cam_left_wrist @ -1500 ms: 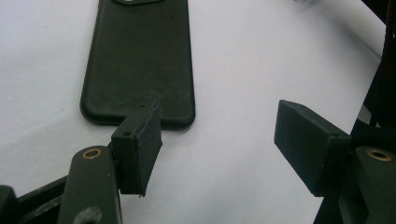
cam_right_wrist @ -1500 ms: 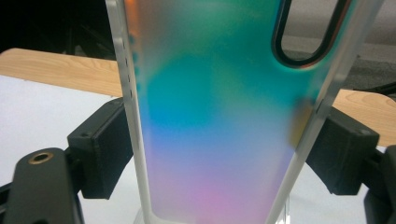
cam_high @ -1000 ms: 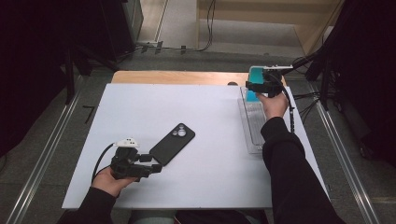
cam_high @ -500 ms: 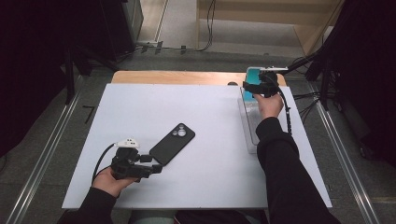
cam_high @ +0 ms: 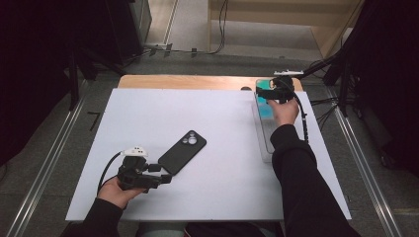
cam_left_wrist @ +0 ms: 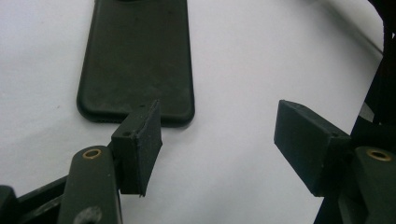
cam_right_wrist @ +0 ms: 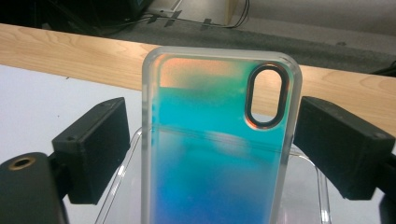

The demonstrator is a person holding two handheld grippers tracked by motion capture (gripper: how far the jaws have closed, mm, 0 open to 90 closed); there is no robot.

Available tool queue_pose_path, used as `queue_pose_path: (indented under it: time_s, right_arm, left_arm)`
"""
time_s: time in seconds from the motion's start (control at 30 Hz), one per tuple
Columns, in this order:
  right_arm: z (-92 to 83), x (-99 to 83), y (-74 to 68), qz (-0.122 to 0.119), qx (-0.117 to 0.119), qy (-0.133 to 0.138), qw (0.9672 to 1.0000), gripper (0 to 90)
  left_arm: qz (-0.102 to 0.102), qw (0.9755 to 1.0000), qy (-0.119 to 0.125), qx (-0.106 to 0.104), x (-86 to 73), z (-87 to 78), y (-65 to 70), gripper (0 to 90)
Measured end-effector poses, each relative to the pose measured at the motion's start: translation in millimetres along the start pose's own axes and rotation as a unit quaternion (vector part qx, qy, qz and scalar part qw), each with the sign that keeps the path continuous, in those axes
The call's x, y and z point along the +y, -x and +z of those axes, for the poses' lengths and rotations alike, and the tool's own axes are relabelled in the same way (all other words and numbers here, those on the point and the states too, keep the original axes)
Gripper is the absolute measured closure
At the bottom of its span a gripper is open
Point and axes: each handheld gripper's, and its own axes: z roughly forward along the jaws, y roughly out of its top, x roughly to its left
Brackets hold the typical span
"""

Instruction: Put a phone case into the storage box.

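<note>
Standing upright in a clear tray (cam_high: 265, 143) at the far right of the white table (cam_high: 222, 197), the iridescent phone case (cam_right_wrist: 217, 140) sits between the pads of the right gripper (cam_right_wrist: 212, 140). Its jaws have just been opening, and a small gap shows on each side of the case. The black phone (cam_high: 182, 151) lies face down near the front left. The left gripper (cam_left_wrist: 217, 135) rests open just beside its near end.
</note>
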Motion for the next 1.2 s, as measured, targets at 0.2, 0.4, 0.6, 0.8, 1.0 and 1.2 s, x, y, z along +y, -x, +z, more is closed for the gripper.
queue_pose_path:
  time_s: [0.2,0.4,0.6,0.8,1.0,1.2]
  right_arm:
    - [-6.0,2.5,2.2,0.012,-0.002,0.000,0.9999,0.0]
    - [-16.8,7.0,3.8,0.019,0.010,-0.004,0.9998,0.0]
    - [-34.9,11.6,-0.5,0.029,0.036,-0.025,0.9986,0.0]
    - [-55.6,11.4,-14.0,0.017,0.079,-0.048,0.9955,0.0]
    - [-72.8,8.3,-30.6,0.001,0.140,-0.057,0.9885,0.2]
    - [-85.1,0.2,-40.1,-0.015,0.177,-0.058,0.9824,4.9]
  left_arm:
    - [-0.001,1.0000,0.000,0.000,0.4,0.0,-0.6,32.2]
    - [-0.005,1.0000,0.001,0.001,2.1,0.6,-1.0,32.2]
    - [-0.006,1.0000,-0.001,-0.001,5.1,3.2,-2.0,32.2]
    - [-0.019,0.9998,0.000,0.004,3.2,-1.0,-5.8,32.2]
    - [-0.024,0.9997,0.005,0.009,1.5,-4.9,-8.0,32.2]
    - [-0.026,0.9996,0.005,0.008,1.1,-5.9,-8.6,32.2]
